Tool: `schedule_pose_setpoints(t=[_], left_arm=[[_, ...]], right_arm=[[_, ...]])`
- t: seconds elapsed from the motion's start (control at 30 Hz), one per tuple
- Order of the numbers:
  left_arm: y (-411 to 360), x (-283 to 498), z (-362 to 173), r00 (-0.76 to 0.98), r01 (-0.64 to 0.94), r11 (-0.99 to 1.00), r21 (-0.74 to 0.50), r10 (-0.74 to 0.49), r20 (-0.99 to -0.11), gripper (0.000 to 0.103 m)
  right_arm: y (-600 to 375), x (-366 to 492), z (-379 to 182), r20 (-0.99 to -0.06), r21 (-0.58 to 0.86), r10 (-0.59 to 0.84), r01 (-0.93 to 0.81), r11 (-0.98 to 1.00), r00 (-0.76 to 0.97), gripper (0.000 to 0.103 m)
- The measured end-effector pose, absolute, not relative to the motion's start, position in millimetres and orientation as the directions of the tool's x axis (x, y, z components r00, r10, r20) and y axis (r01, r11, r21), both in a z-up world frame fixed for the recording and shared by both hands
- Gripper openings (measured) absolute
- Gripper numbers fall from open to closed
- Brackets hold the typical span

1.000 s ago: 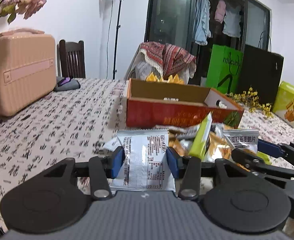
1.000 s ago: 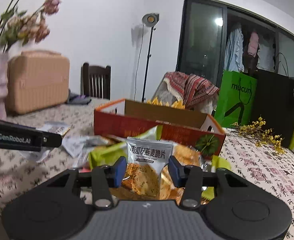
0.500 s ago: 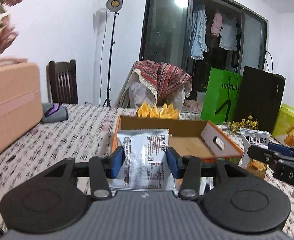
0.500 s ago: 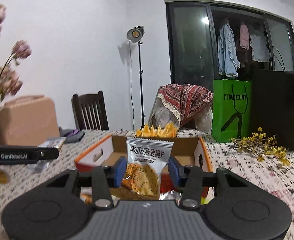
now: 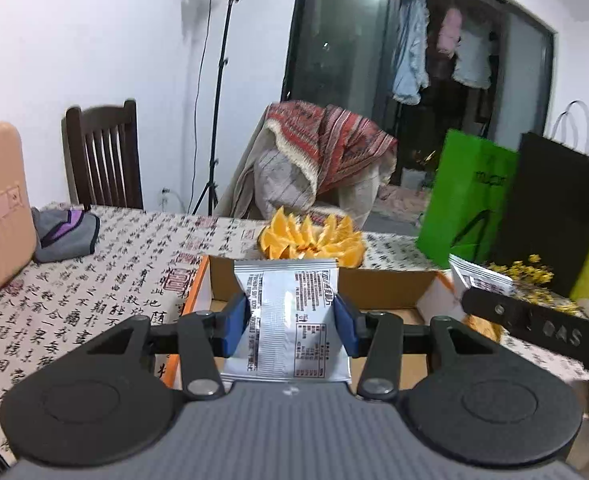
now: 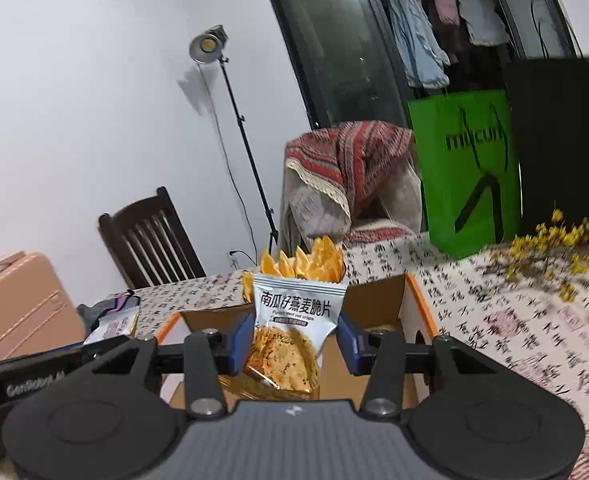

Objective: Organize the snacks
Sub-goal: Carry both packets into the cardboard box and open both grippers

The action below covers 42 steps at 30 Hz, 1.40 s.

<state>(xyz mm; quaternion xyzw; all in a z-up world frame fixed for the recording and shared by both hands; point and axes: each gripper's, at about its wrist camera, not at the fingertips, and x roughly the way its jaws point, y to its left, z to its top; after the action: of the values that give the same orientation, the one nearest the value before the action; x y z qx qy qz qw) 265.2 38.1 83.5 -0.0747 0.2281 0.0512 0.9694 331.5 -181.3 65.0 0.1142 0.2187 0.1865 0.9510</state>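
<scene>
Patterned tablecloth (image 5: 94,280), silver packet (image 5: 290,320) upright, long axis vertical

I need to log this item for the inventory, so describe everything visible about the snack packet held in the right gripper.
The snack packet is a small sealed pouch of glossy film, white-grey at the top with dark Chinese lettering and a line of small print, and printed below with golden oat crisps. Its top edge is crimped. It stands upright, pinched at its sides by the blue jaws of the right gripper, in front of the open cardboard box, clear of the table.
</scene>
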Motion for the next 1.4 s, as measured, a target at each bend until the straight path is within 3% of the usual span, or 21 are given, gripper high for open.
schedule_pose_setpoints(t=[0.4,0.5,0.53,0.57,0.6,0.63,0.73,1.03,1.4], left_arm=[[48.0,295.3,43.5,0.870,-0.163,0.983,-0.079,0.106,-0.481,0.048],[46.9,293.8,41.8,0.874,-0.174,0.983,-0.062,0.125,-0.470,0.053],[46.8,292.4,42.2,0.877,-0.167,0.984,-0.063,0.119,-0.465,0.069],[45.9,289.7,43.2,0.881,-0.159,0.985,-0.071,0.109,-0.460,0.096],[45.5,286.4,44.5,0.888,-0.154,0.985,-0.080,0.102,-0.448,0.103],[44.6,282.9,46.3,0.897,-0.147,0.986,-0.082,0.098,-0.431,0.103],[42.7,275.8,51.9,0.908,-0.129,0.988,-0.080,0.085,-0.410,0.103],[36.6,266.0,62.6,0.914,-0.143,0.988,-0.063,0.108,-0.390,0.103],[32.6,219.9,89.8,0.924,-0.142,0.988,-0.056,0.112,-0.367,0.103]], right_arm=[[-174.4,357.2,19.5,-0.439,0.256,0.385,-0.298,0.919,0.811,0.046],[-173.0,356.7,17.5,-0.452,0.233,0.360,-0.281,0.931,0.816,0.053],[-172.8,354.2,18.7,-0.450,0.228,0.361,-0.286,0.931,0.817,0.060],[-173.1,352.7,19.6,-0.447,0.231,0.369,-0.294,0.928,0.815,0.077],[-174.1,351.5,20.9,-0.440,0.238,0.377,-0.299,0.924,0.815,0.086],[-175.2,349.2,22.5,-0.425,0.240,0.380,-0.302,0.923,0.822,0.096],[-180.8,344.0,28.0,-0.393,0.249,0.382,-0.303,0.920,0.836,0.101],[-196.9,332.4,42.7,-0.349,0.278,0.393,-0.306,0.910,0.851,0.103],[-212.8,272.6,85.8,-0.259,0.209,0.396,-0.349,0.914,0.881,0.103]])
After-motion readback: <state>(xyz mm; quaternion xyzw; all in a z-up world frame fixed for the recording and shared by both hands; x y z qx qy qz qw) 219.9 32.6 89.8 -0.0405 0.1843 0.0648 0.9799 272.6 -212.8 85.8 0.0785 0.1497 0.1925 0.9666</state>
